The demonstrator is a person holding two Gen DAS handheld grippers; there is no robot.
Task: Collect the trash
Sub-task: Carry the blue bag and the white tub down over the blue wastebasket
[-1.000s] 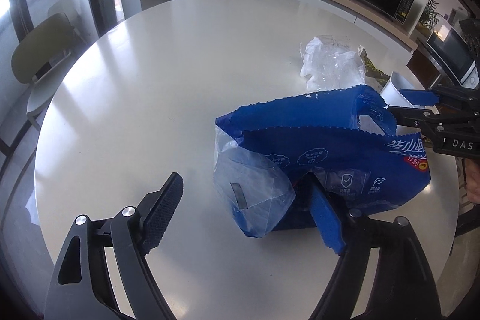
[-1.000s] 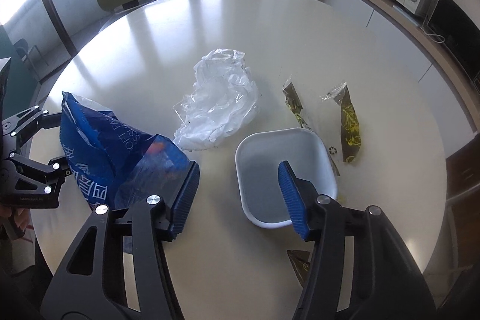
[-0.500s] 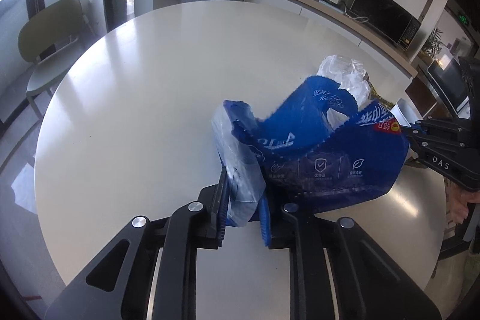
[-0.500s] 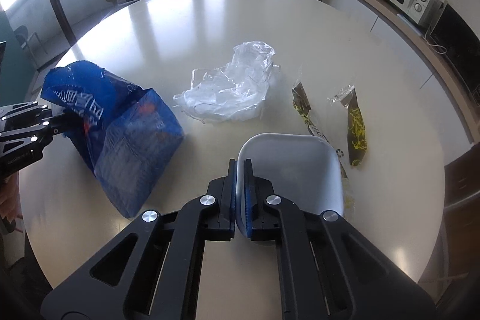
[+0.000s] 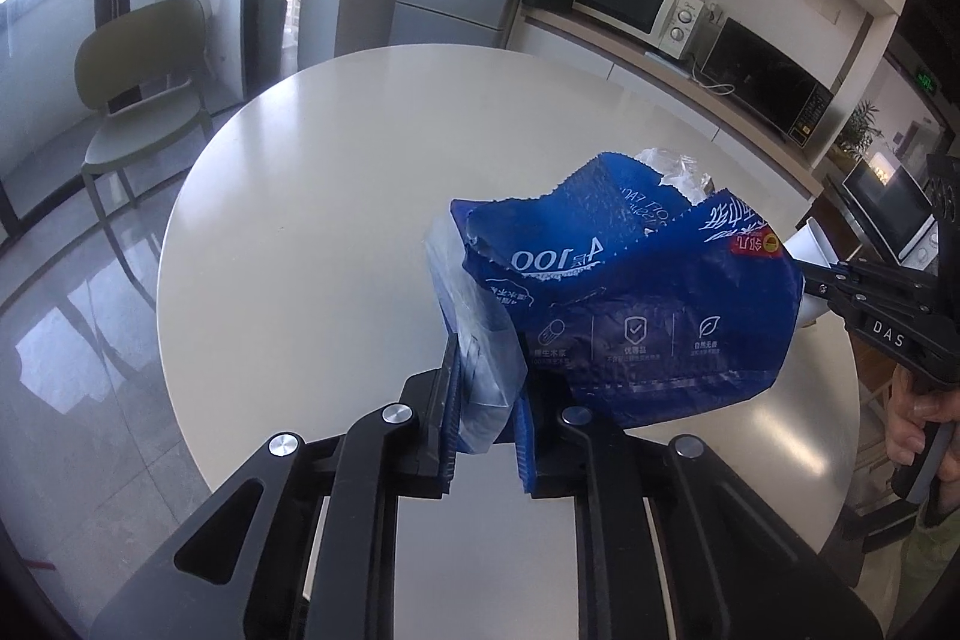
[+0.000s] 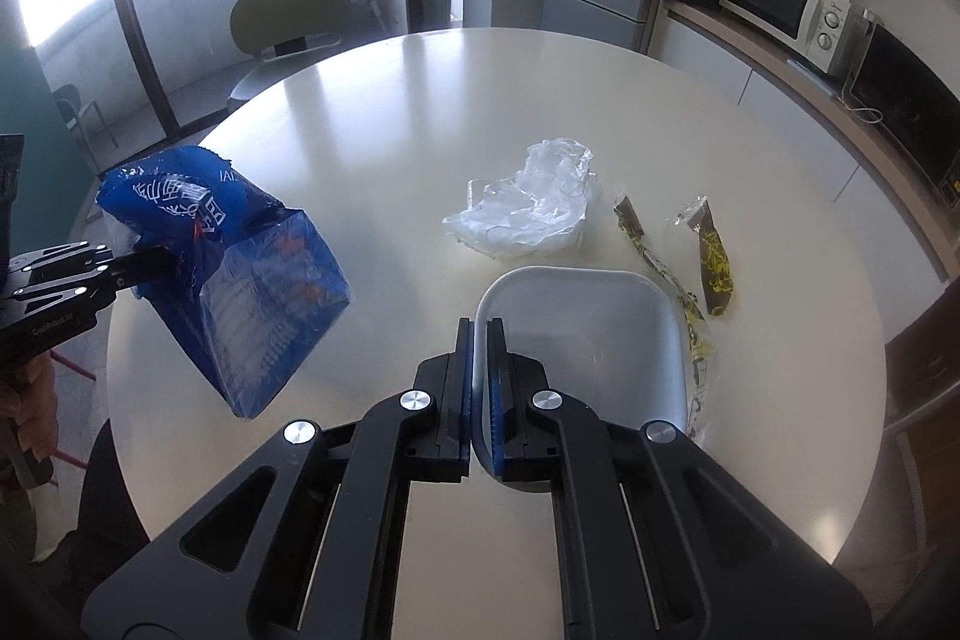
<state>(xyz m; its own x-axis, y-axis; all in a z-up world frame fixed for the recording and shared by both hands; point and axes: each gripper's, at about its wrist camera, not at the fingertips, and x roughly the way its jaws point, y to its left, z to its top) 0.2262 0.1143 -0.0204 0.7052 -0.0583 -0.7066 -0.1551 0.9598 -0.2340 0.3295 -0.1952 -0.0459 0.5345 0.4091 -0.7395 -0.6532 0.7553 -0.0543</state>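
Since a second ago both grippers have closed and lifted: the left gripper (image 5: 483,421), then wide open beside the blue bag (image 5: 630,304), now pinches the bag's clear-plastic corner, and the right gripper (image 6: 480,388), then open over the white bin (image 6: 606,316), is now clamped on the bin's near rim. The bag, which sat on the table (image 5: 312,232), now hangs off it in the middle of the left wrist view.

The bag is crinkly blue film with white print and a small red and yellow mark near its upper right. Its top edge is torn and jagged, and the mouth gapes toward the upper part of the frame. One end is clear plastic, and that see-through part is what sits between the left pads. In the right wrist view the bag (image 6: 240,280) shows at centre left, tilted, its clear face toward the camera with orange and blue showing through, and the left gripper (image 6: 138,268) reaches in from the left edge to hold it.

The bin is a white, rounded-square tub, shown at centre right of the right wrist view, with its wall between the closed jaws. Above it on the table lies a crumpled clear wrapper (image 6: 528,214). To the right of that lie two narrow brown wrappers (image 6: 714,262) with yellow print, one running down along the bin's right edge.
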